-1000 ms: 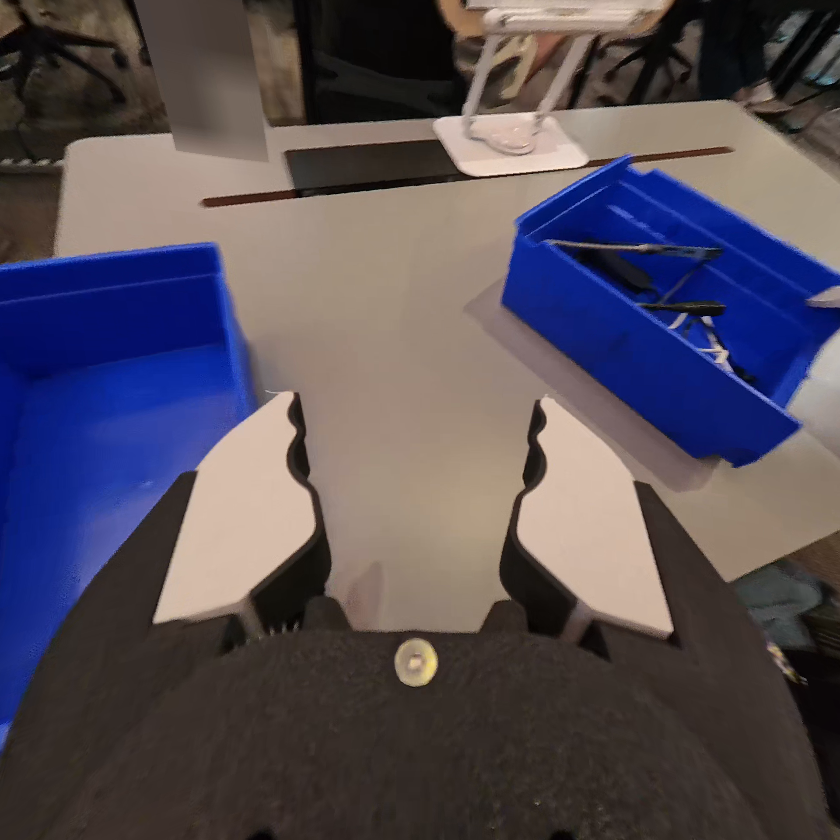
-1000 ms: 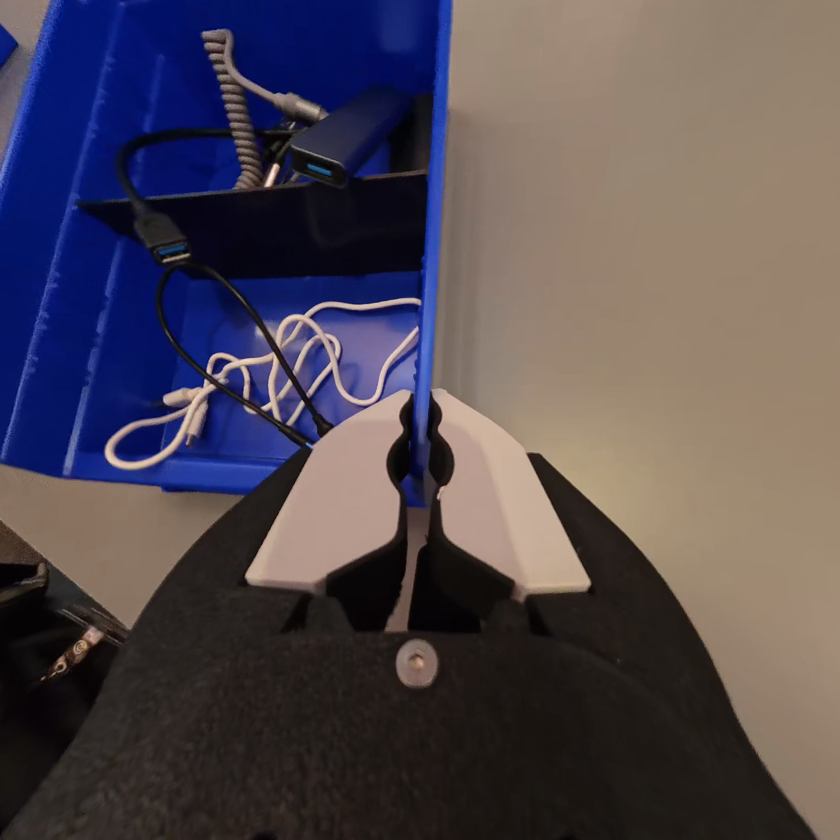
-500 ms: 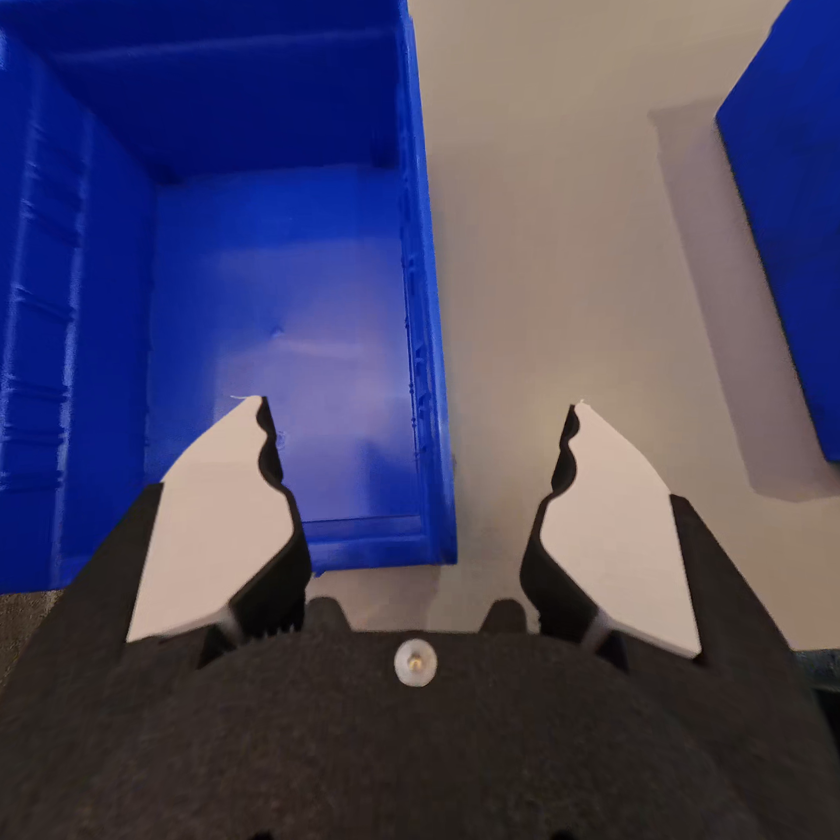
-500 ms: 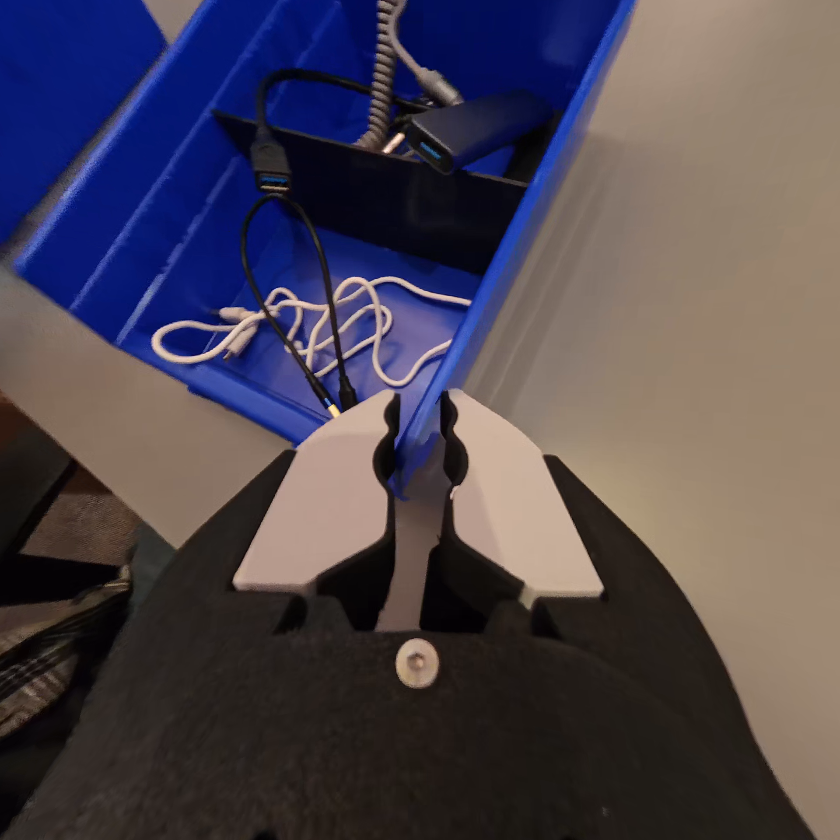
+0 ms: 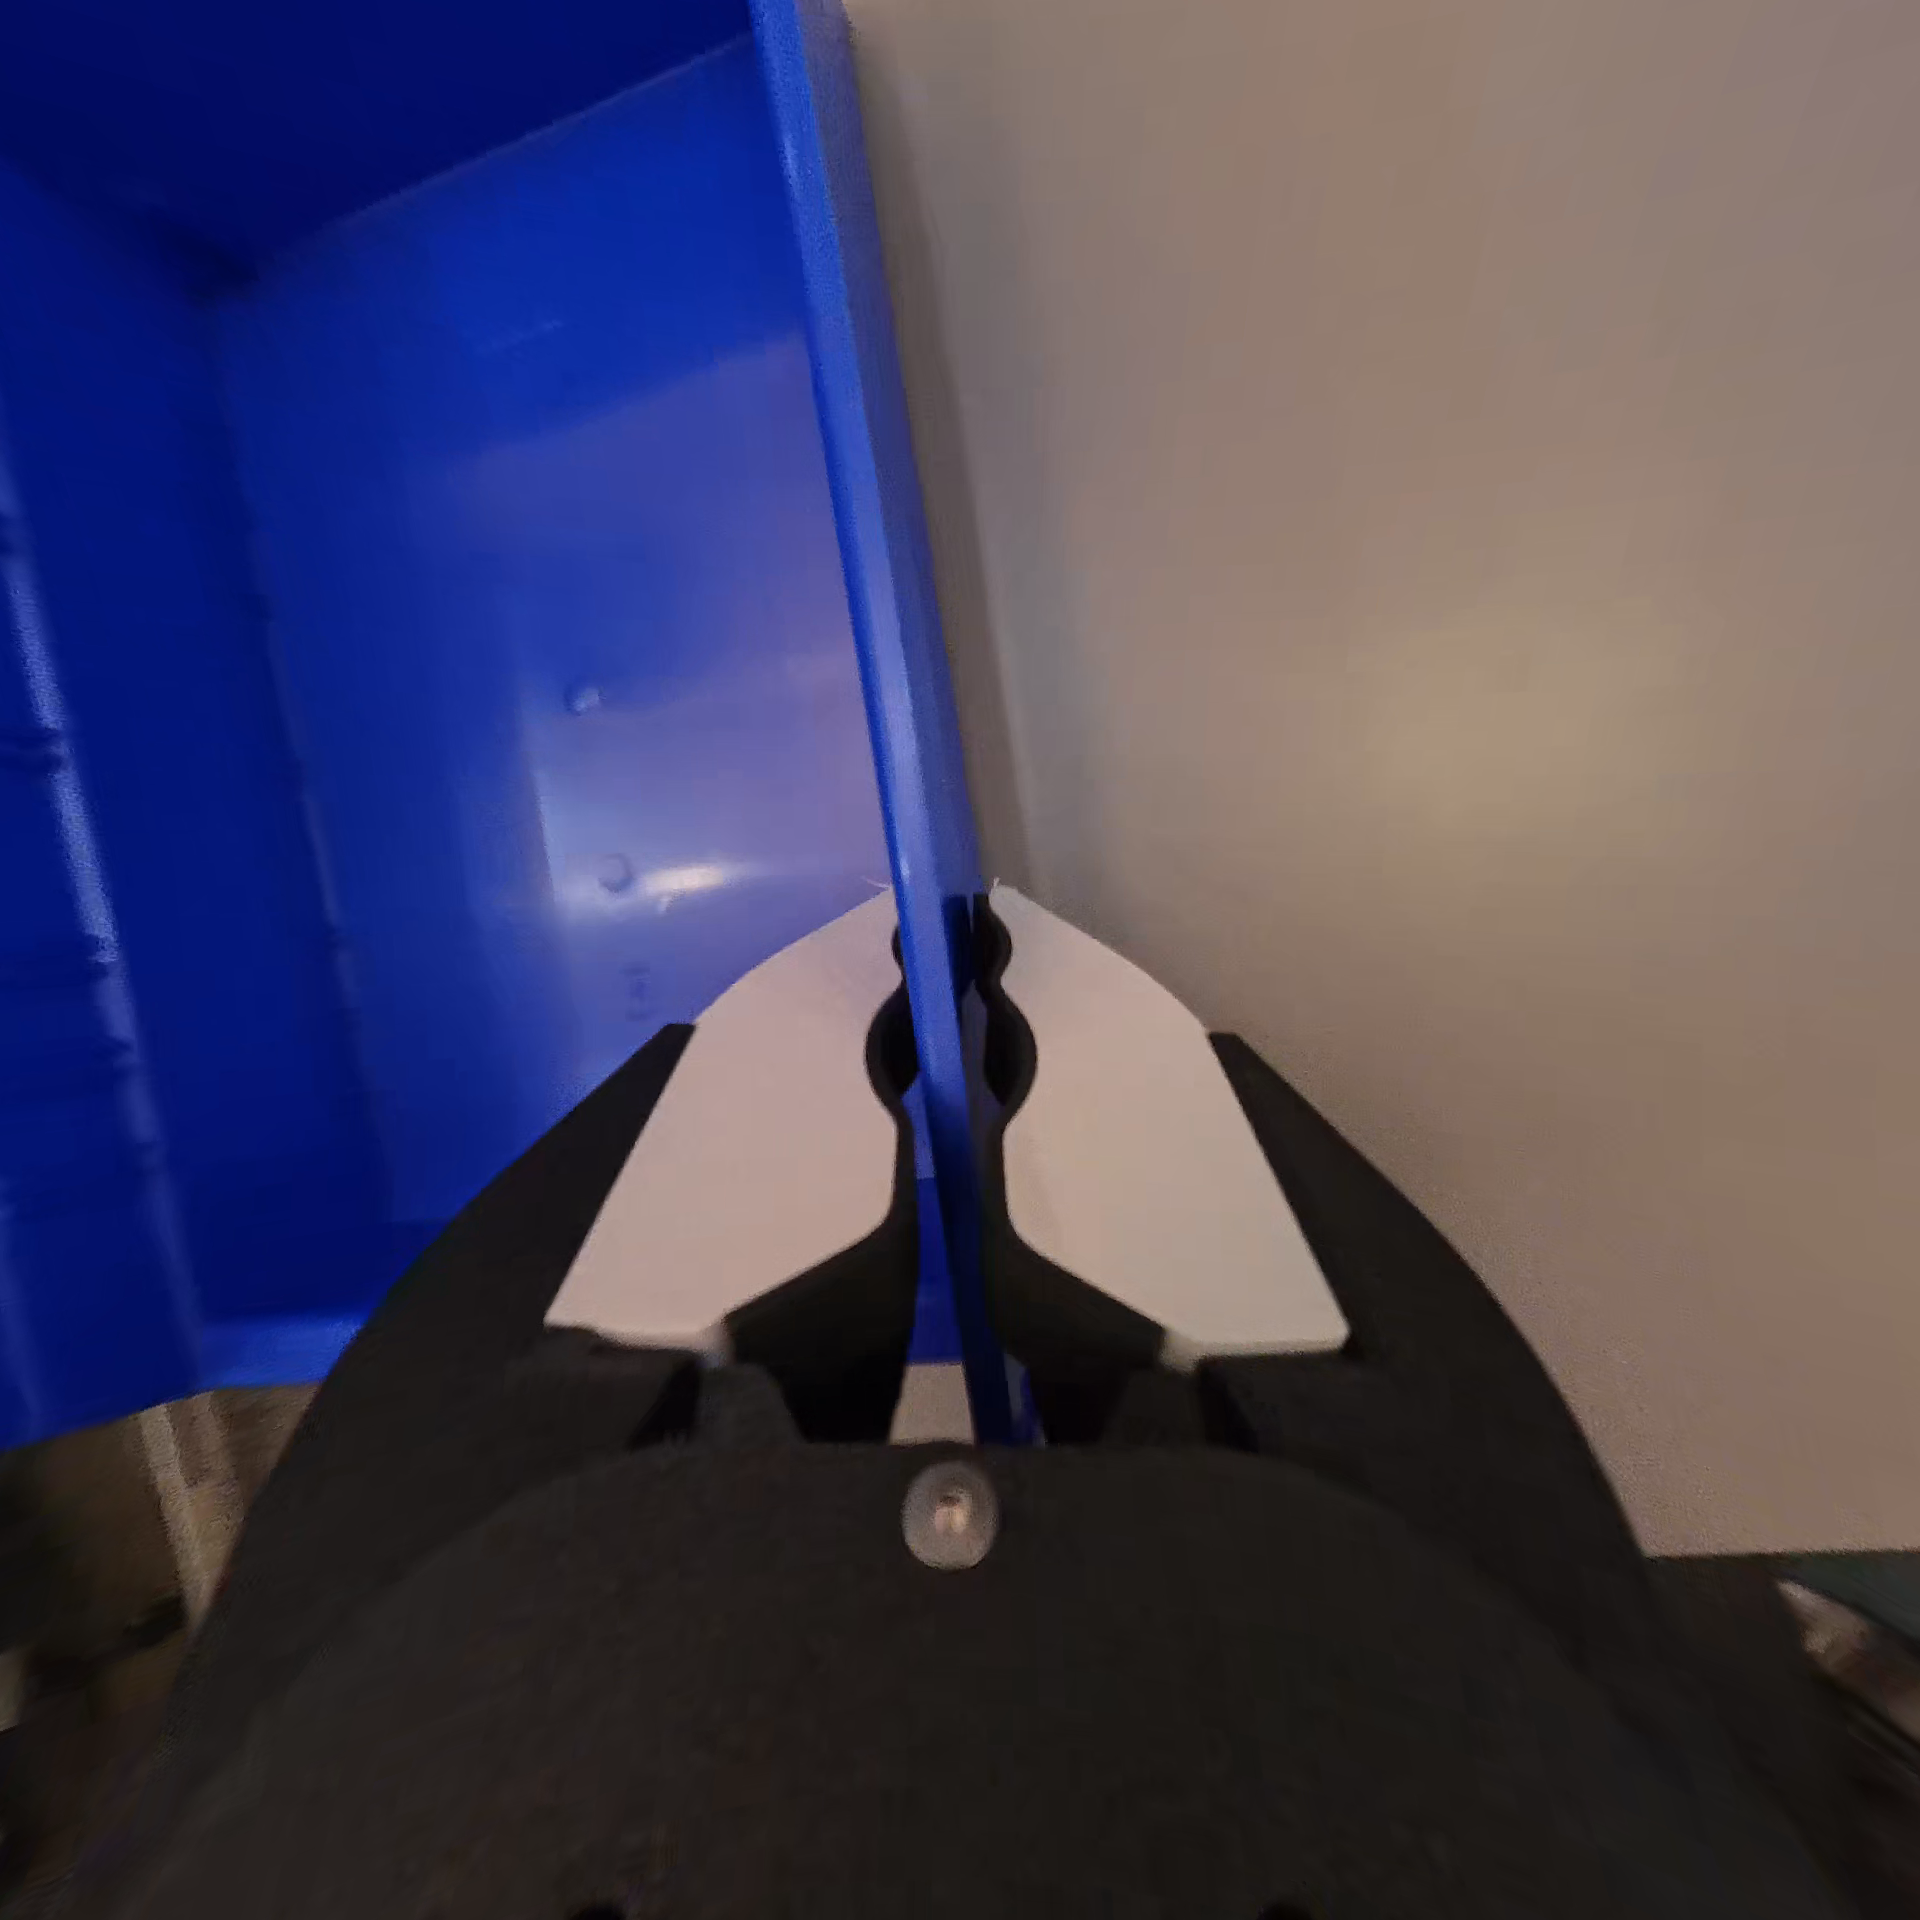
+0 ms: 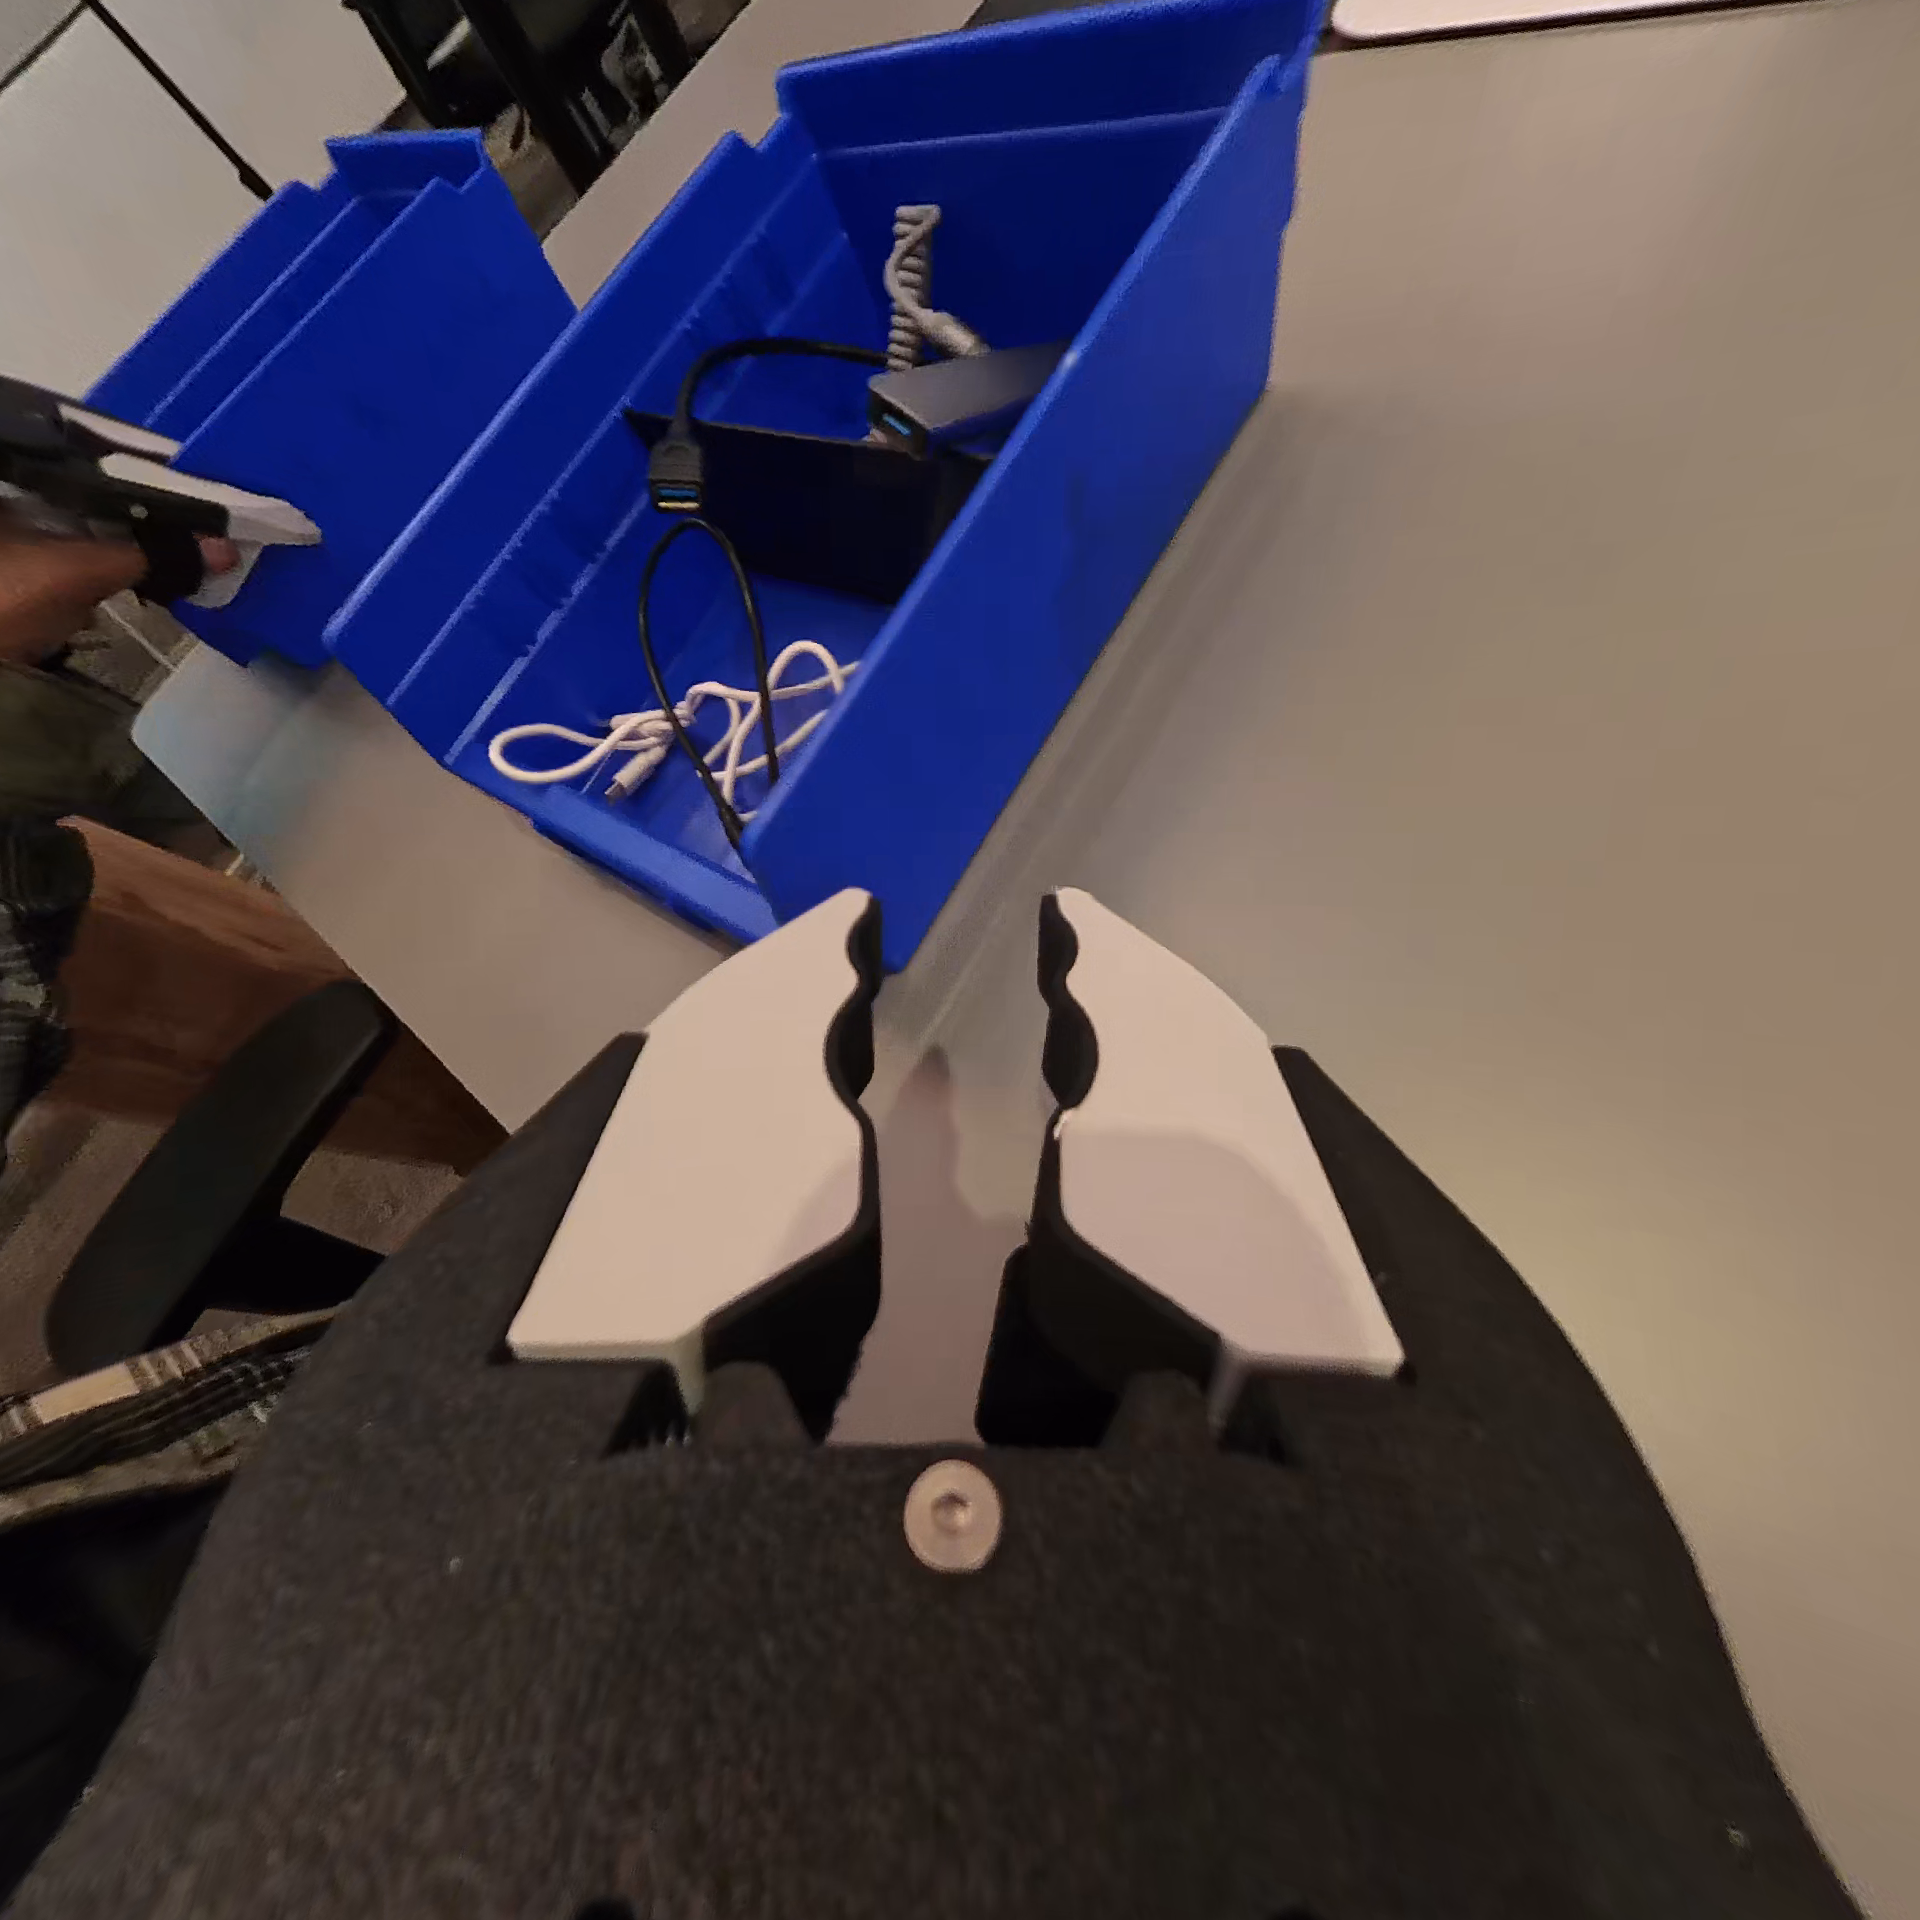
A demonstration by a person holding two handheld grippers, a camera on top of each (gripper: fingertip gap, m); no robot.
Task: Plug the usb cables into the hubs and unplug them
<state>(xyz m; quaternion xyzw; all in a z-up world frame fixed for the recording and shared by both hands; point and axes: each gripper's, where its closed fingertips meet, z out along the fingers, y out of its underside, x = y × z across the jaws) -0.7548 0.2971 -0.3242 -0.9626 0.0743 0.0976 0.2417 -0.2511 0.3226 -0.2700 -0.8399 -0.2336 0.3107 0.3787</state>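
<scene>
My left gripper (image 5: 940,904) is shut on the right side wall of an empty blue bin (image 5: 499,582); the wall runs between its fingers. That gripper also shows far left in the right wrist view (image 6: 249,540), at the same empty bin (image 6: 353,343). My right gripper (image 6: 956,914) is open and empty, just off the near corner of a second blue bin (image 6: 1039,582). That bin holds a dark grey USB hub (image 6: 956,400) behind a black divider, a coiled grey cable (image 6: 914,281), a black USB cable (image 6: 675,478) and a tangled white cable (image 6: 675,727).
The grey table (image 6: 1558,727) stretches to the right of both bins. Its front edge lies at the lower left of the right wrist view, with a black chair armrest (image 6: 229,1143) and a plaid cloth (image 6: 135,1403) below it.
My left gripper swung down to the empty bin and shut on its right wall. My right gripper let go of the cable bin's wall, opened and pulled back from the corner.
</scene>
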